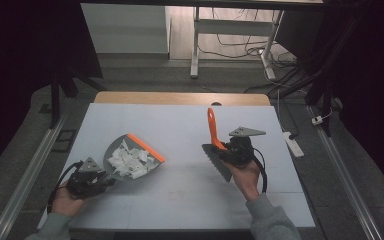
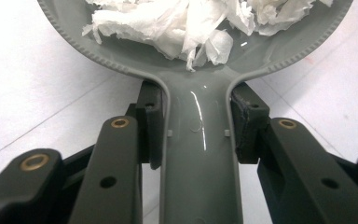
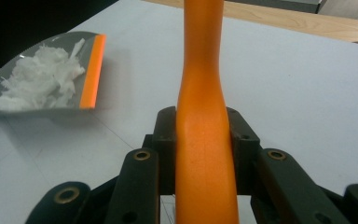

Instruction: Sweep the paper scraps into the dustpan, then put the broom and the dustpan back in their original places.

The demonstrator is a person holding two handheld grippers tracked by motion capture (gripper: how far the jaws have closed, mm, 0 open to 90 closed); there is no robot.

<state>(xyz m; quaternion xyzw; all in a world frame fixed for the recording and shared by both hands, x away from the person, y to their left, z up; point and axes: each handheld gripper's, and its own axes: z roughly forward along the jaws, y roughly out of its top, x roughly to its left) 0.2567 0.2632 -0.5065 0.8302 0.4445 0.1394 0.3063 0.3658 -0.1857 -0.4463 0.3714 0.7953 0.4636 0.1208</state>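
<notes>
A grey dustpan (image 1: 124, 150) with an orange lip (image 1: 146, 147) sits at the left of the white table top and holds a heap of torn white paper (image 1: 128, 161). My left gripper (image 1: 102, 181) is shut on the dustpan's grey handle (image 2: 198, 154), with the paper scraps (image 2: 182, 28) just ahead of the jaws. My right gripper (image 1: 230, 150) is shut on the orange handle (image 3: 204, 140) of a hand brush. The brush's handle (image 1: 212, 127) points away from me and its dark bristle head (image 1: 219, 162) hangs toward me. The dustpan (image 3: 51, 70) lies left in the right gripper view.
The white board (image 1: 180, 200) covers a wooden table whose far edge (image 1: 180, 98) shows bare. Metal rails run along both sides of the table. A desk frame and cables stand on the floor beyond. A power strip (image 1: 294, 143) lies right of the table.
</notes>
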